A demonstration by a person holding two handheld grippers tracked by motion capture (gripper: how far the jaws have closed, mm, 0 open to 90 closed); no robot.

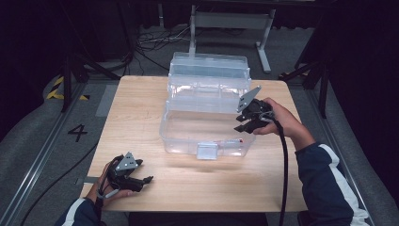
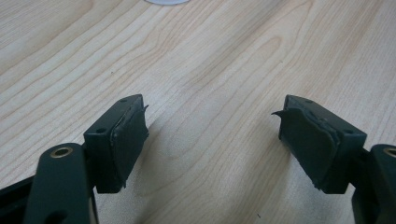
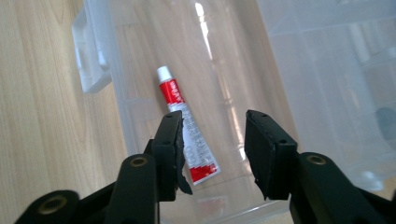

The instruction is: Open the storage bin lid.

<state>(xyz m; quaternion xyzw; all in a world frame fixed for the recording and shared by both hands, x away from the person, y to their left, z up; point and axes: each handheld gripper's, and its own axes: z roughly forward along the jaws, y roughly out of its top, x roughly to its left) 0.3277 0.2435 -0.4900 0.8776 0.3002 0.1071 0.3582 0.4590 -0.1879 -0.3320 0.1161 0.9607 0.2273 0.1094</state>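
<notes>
A clear plastic box point(image 1: 186, 134) with stepped trays and its lid thrown back stands mid-table. On its floor lies a red and white tube point(image 3: 187, 128) with a white cap, seen faintly through the front wall point(image 1: 230, 141). My right gripper point(image 1: 242, 123) hovers over the box's right end, open, nothing between its jaws; in the right gripper view point(image 3: 212, 140) the tube lies below and just left of the gap. My left gripper point(image 1: 143, 181) rests near the table's front left corner, open wide over bare wood point(image 2: 212, 121).
The box has a white latch point(image 1: 207, 150) on its front wall. The wooden table point(image 1: 141, 108) is bare left of and in front of the box. Beyond the table are a metal stand, cables and dark frames on a grey floor.
</notes>
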